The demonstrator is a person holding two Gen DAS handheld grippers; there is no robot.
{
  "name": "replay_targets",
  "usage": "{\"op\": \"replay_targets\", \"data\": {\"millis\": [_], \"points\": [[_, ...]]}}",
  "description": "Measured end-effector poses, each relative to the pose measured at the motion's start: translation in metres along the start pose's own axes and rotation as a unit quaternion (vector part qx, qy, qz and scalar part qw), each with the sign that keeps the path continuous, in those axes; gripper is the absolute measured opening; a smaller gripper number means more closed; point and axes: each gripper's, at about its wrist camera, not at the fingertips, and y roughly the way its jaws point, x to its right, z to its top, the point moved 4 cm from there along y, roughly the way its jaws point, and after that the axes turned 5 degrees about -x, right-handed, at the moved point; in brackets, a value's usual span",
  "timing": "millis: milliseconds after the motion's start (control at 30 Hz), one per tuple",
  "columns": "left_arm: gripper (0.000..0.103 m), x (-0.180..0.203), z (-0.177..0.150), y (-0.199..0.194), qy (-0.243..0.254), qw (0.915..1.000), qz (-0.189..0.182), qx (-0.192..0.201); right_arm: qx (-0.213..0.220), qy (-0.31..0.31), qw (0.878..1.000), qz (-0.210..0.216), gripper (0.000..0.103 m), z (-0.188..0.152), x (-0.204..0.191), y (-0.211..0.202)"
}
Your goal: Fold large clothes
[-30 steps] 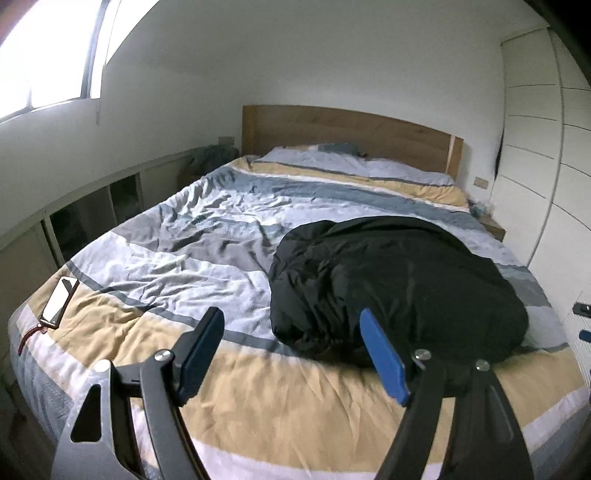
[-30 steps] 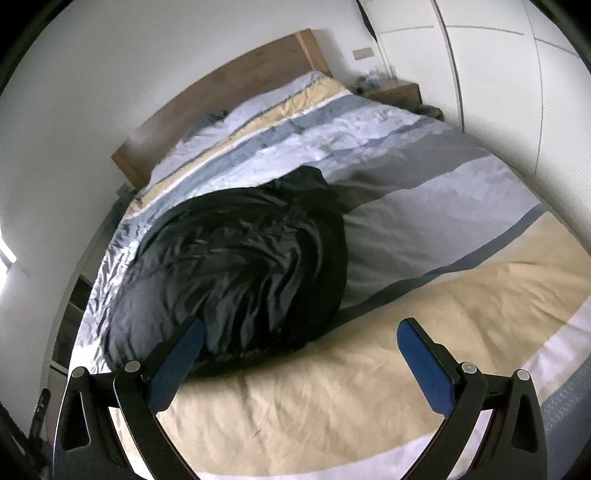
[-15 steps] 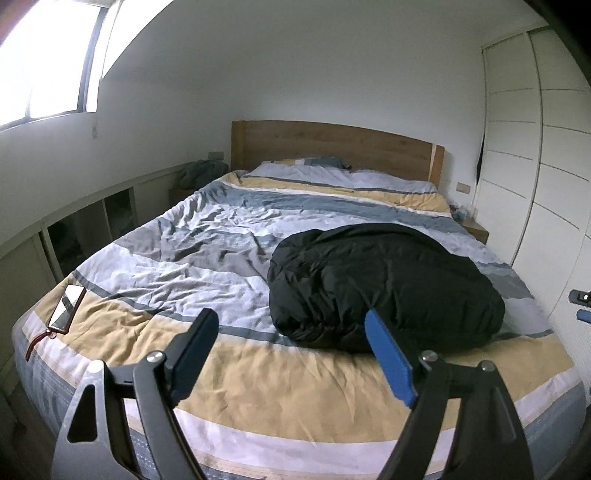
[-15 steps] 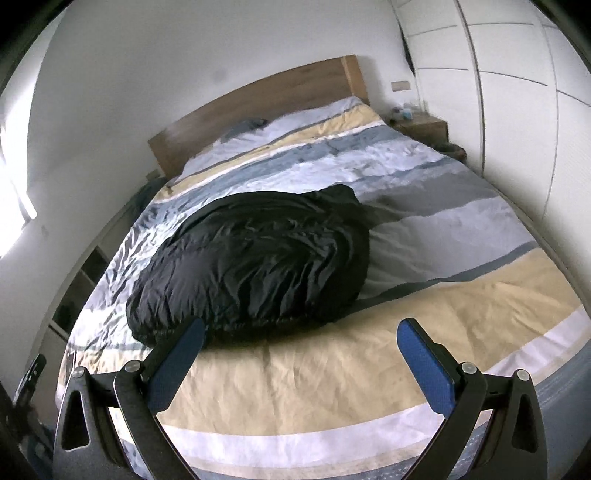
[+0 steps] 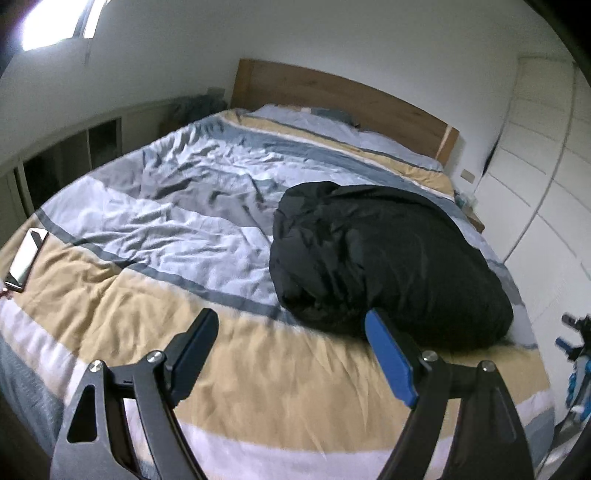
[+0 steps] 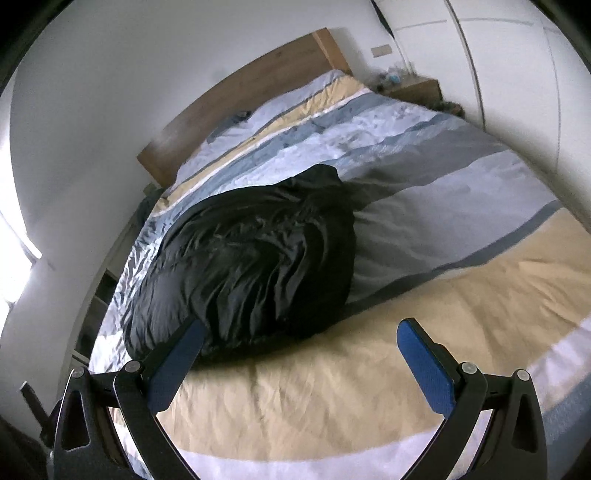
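- Bed (image 5: pixel 221 206) fills most of the room; duvet striped in pale blue, grey, white and mustard yellow, rumpled on the window side.
- Wooden headboard (image 5: pixel 332 96) against a plain white wall (image 5: pixel 332 37).
- Pillows (image 5: pixel 303 120) at the head, light blue.
- Window (image 5: pixel 55 26) high on the side wall, glaring bright daylight.
- Low open shelving (image 5: pixel 74 155) under the window, dark inside.
- White panelled wardrobe (image 6: pixel 517 74) along the opposite side.
- Wooden nightstand (image 6: pixel 413 88) beside the headboard, small blurred clutter on top.
- Phone (image 5: pixel 27 254) lying flat near the bed's foot corner.
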Motion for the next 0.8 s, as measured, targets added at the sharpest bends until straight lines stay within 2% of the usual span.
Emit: {"op": "replay_targets", "data": {"millis": [133,267,400,467,633,800], "points": [[0.081,-0.011,0.033,0.045,-0.019,0.9995,-0.023,-0.011,-0.014,0.018,0.999,0.030,0.103,0.026,0.019,0.038],[0.081,-0.017,0.074,0.115,-0.032,0.9984,-0.041,-0.023,-0.040,0.017,0.998,0.053,0.103,0.054,0.033,0.095],[0.081,-0.023,0.097,0.176,-0.057,0.9955,-0.051,-0.056,-0.063,0.032,0.995,0.065,0.103,0.072,0.044,0.149],[0.081,-0.024,0.099,0.203,-0.077,0.9904,-0.073,-0.090,-0.076,0.056,0.993,0.072,0.103,0.075,0.050,0.167],[0.081,-0.023,0.099,0.247,-0.086,0.9769,-0.095,-0.171,-0.120,0.099,0.985,0.075,0.103,0.073,0.061,0.193],[0.082,-0.020,0.094,0.281,-0.088,0.9608,-0.127,-0.230,-0.166,0.140,0.969,0.117,0.103,0.067,0.062,0.215]]}}
